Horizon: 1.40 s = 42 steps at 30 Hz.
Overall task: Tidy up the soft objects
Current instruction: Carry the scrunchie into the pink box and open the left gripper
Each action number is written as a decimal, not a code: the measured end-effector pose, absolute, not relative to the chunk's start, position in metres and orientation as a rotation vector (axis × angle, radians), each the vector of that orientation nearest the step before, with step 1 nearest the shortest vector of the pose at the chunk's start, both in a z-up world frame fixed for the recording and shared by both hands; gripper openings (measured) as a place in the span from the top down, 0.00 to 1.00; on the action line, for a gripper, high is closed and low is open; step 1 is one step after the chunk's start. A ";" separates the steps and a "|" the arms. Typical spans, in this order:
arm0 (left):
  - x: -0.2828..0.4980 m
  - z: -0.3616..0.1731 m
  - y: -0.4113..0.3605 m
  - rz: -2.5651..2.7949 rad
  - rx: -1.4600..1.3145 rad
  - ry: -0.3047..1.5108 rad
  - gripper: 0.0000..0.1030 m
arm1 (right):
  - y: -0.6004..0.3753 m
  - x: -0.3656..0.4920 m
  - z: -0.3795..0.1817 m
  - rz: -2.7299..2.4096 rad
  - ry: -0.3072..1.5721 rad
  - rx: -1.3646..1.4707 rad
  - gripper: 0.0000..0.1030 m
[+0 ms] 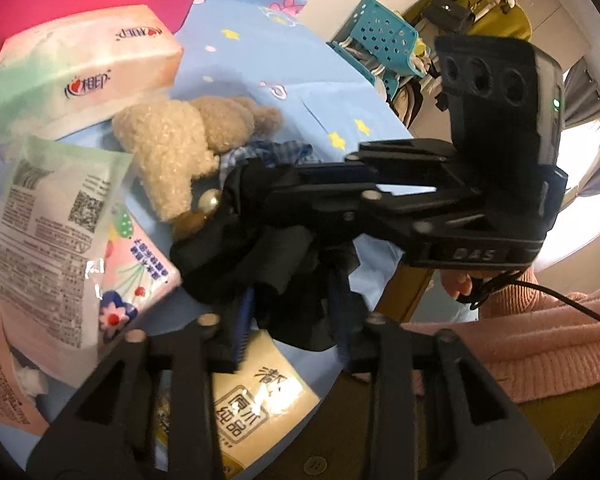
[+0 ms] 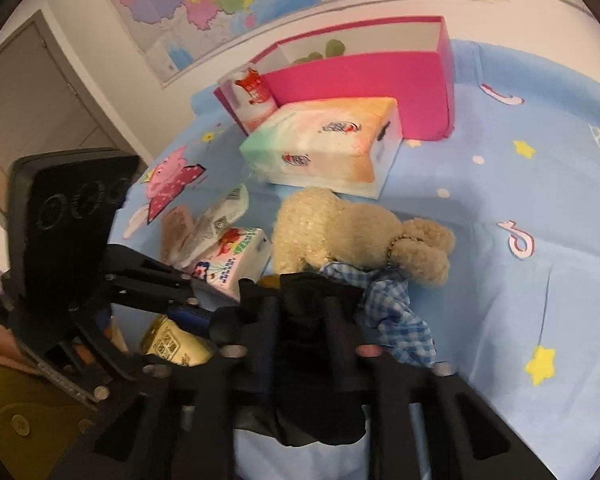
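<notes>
Gripping black cloth (image 2: 320, 300), both grippers (clamped)

Black cloth (image 1: 276, 256) pinched in left claw (image 1: 292, 320); right claw (image 1: 300, 192) gripping same cloth just beyond; plush bear (image 1: 172, 148) behind.

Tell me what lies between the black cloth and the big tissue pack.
The plush bear lies between the black cloth and the big tissue pack, clearest in the right wrist view.

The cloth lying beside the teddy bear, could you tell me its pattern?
Blue-and-white check; the cloth shows best in the right wrist view, against the teddy bear.
</notes>
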<state>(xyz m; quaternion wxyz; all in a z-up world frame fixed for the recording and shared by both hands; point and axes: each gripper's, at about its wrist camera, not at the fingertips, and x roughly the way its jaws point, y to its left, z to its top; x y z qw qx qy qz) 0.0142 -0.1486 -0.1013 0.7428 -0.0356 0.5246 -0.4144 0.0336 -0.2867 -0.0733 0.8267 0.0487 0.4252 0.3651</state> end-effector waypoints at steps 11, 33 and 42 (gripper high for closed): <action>0.019 -0.039 -0.128 -0.907 -0.072 0.943 0.80 | -0.306 0.040 -0.011 0.852 0.732 0.206 0.89; 0.236 0.020 -0.132 -0.554 -0.093 0.897 0.79 | -0.263 0.241 0.076 0.742 0.548 0.045 0.89; 0.288 -0.007 -0.133 -0.399 -0.104 1.033 0.63 | -0.247 0.299 0.039 0.595 0.609 -0.048 0.89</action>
